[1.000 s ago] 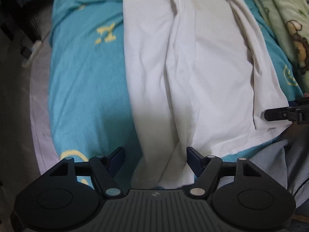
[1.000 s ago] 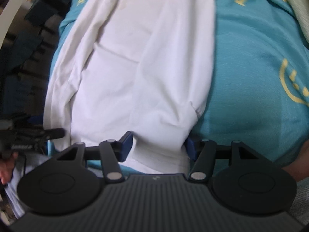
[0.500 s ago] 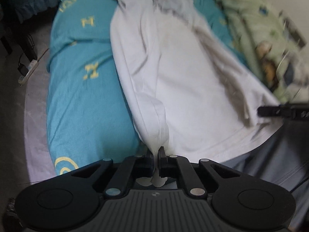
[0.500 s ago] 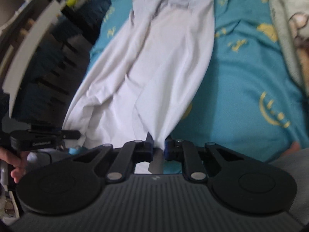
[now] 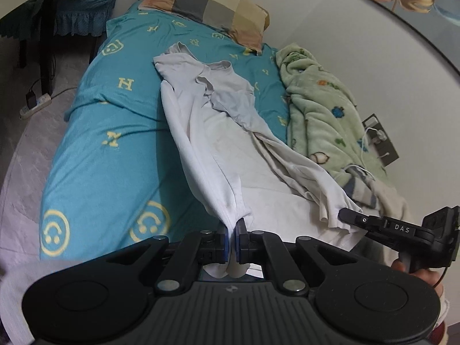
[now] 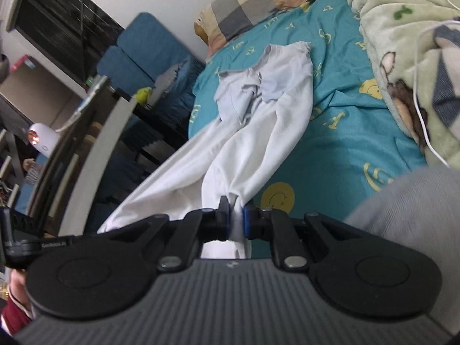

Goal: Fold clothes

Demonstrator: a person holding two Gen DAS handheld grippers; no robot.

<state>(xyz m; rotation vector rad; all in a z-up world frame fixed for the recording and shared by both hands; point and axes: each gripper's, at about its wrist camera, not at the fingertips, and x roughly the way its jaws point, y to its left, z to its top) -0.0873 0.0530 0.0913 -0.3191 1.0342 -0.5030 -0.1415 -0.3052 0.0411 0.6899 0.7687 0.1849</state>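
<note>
A teal bed [image 5: 95, 155] carried a pillow [image 5: 207, 5] and a green blanket [image 5: 319, 115]. The white shirt [image 5: 230, 132] lay lengthwise, each hem corner pinched by left hand-held gripper [image 5: 232, 237] and right hand-held gripper [image 6: 236, 220].

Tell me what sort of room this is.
Most likely a bedroom: a bed with a teal patterned sheet, a checked pillow at its head, and a green fleece blanket along the wall.
</note>
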